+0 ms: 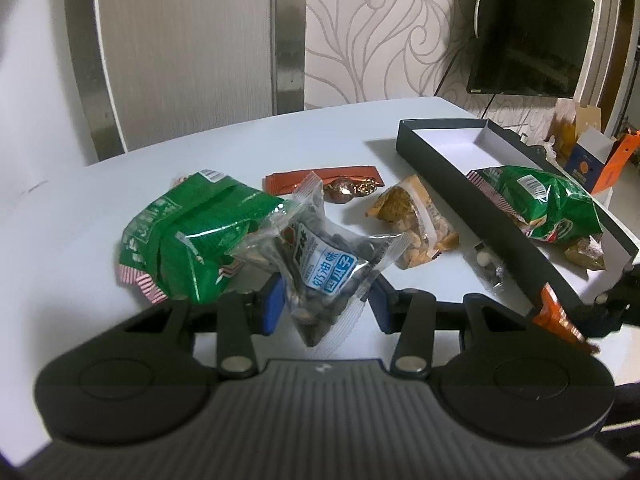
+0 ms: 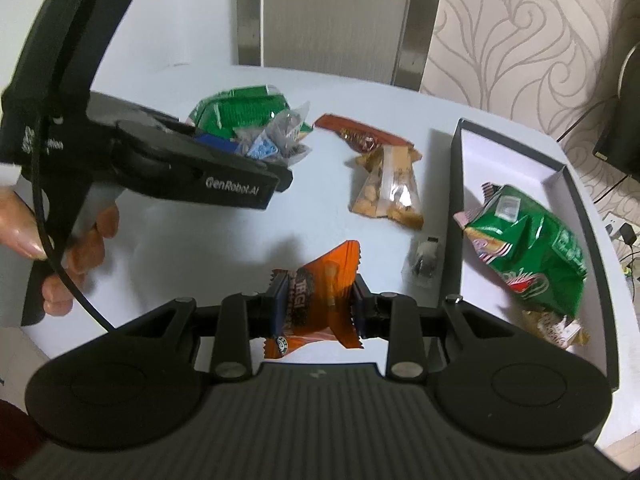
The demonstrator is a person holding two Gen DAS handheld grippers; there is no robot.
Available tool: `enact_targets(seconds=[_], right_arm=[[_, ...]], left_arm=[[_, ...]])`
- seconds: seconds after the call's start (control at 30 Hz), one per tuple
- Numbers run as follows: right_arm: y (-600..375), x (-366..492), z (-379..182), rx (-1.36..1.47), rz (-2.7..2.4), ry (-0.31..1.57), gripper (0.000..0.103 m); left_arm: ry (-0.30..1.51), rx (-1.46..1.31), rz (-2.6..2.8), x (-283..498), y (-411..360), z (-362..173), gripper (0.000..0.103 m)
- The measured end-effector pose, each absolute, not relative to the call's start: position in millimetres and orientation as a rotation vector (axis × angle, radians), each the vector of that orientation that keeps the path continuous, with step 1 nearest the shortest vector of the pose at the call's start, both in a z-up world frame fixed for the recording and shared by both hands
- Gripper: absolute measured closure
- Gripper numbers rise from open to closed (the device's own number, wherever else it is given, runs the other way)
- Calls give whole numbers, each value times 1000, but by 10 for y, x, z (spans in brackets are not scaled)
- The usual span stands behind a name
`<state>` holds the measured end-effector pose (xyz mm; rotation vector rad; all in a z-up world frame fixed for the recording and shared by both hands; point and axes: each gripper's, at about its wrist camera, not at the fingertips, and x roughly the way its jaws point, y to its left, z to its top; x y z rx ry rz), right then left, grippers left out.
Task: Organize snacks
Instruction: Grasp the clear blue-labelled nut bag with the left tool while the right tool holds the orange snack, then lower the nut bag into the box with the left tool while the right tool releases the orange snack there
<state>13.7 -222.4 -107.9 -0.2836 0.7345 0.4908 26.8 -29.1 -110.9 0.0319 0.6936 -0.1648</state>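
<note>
snacks lie scattered on a white table (image 1: 60, 220), some already in the box.
box (image 2: 456, 184): dark, shallow, white inside, at the table's right side; holds a green bag (image 2: 532, 248) and a small tan packet (image 2: 556, 328) at its near end.
second green bag (image 1: 188, 236): on the table left of the loose pile, just behind the left gripper's load.
nut packet (image 1: 416, 224): tan and clear, flat on the table between the pile and the box.
red sachet (image 1: 288, 180): flat, farthest back, with a brown foil sweet (image 1: 344, 192) resting against its near edge.
tiny clear packet (image 2: 424, 260): on the table just outside the box's left wall.
left gripper (image 1: 324, 304): blue pads pinch a clear seed packet (image 1: 320, 264) at its lower half; packet is raised off the table, label side up.
right gripper (image 2: 316, 308): jaws narrow, clamped on an orange packet (image 2: 320, 296), held above the table near the box's near left corner.
hand (image 2: 60, 248): seen in the right wrist view, wrapped round the left gripper's handle.
</note>
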Motion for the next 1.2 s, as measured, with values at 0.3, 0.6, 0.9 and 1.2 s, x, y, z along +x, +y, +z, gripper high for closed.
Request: enact_targets(seconds=[0.3, 0.6, 0.9, 1.2], right_arm=[[-2393, 200, -773, -250, 424, 659, 66], [-2744, 296, -623, -214, 341, 632, 66], [-3157, 426, -609, -200, 274, 641, 66], [-3392, 607, -664, -192, 240, 656, 66]], left_arm=[[671, 62, -202, 263, -432, -1027, 55], [634, 73, -253, 492, -734, -864, 55], [599, 85, -318, 783, -1183, -747, 55], [582, 94, -359, 1077, -1560, -707, 55]])
